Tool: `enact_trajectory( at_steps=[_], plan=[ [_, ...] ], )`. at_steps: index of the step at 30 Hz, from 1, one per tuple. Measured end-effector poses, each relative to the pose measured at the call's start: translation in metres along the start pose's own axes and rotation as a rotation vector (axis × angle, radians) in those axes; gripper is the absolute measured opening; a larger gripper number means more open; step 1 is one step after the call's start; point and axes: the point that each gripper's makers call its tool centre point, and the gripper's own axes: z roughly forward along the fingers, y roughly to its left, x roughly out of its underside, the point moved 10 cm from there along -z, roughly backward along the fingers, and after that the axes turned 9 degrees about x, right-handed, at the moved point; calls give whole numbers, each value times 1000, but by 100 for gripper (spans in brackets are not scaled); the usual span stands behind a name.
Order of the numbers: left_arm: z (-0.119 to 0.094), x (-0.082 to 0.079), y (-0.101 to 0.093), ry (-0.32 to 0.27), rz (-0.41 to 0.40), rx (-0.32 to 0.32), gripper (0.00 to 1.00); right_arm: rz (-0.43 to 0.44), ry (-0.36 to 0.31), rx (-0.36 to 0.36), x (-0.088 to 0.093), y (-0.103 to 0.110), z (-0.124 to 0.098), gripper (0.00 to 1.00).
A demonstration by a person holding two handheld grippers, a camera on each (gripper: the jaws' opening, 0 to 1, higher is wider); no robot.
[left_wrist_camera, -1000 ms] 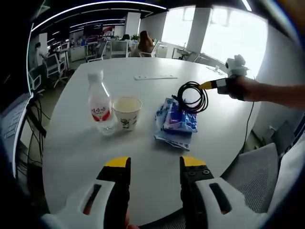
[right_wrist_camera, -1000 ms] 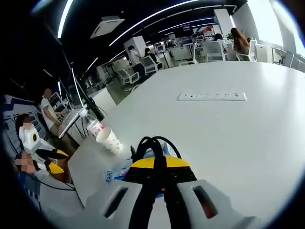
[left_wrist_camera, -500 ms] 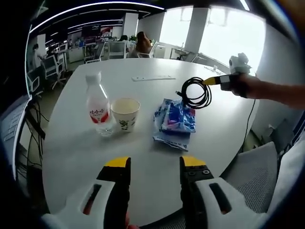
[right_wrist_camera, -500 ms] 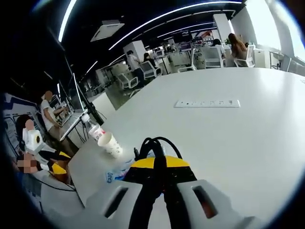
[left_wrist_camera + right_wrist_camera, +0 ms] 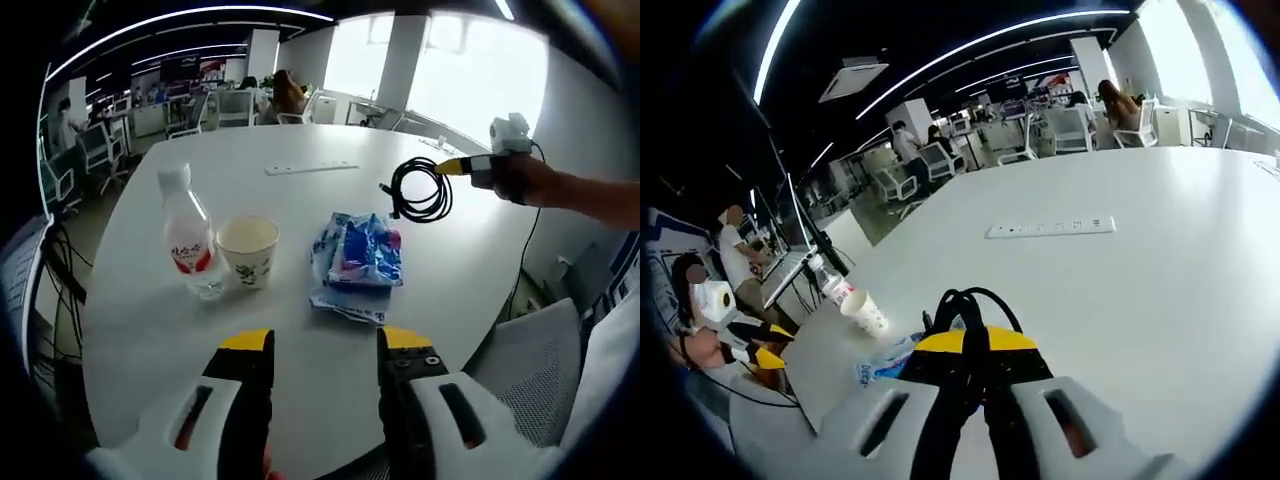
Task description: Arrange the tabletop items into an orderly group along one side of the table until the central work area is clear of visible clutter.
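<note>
We see the round white surface (image 5: 150,330) w/ four items grouped near its middle. Landmark: the cream paper cup w/ green print (image 5: 247,250), standing upright. Just beside the cup, on the side away from the window, stands the clear plastic water bottle w/ red label & white cap (image 5: 188,240), upright; looks close to touching the cup, can't tell for sure. On the cup's window side, a short gap apart, lies the blue-and-white crinkled plastic packet (image 5: 358,255), flat on the surface, maybe two packs stacked.

Beyond the packet, well apart from the cup, the right hand-held gripper (image 5: 452,167) hangs above the surface, held in a person's hand (image 5: 520,180), w/ the coiled black cable (image 5: 418,190) dangling from its yellow tips. In the right gripper view the right hand-held gripper (image 5: 976,352) has its jaws clamped narrow on the cable loop, cable running up between them.

Left hand-held gripper (image 5: 322,345): jaws spread wide, nothing between them, hovering over the surface's near edge on our side of the cup.

Far past the cup, a long white power strip (image 5: 305,168) lies flat on the surface.
</note>
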Motion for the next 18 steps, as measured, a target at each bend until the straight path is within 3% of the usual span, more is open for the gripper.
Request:
enact_trajectory(
  at_steps=[11,18],
  plan=[
    [9,-6,-1,10,19,18,40,34,-6,50,10,-22,-19,2],
    [13,-7,-5,14,25,27,40,54,17,86,28,-38,-29,2]
  ],
)
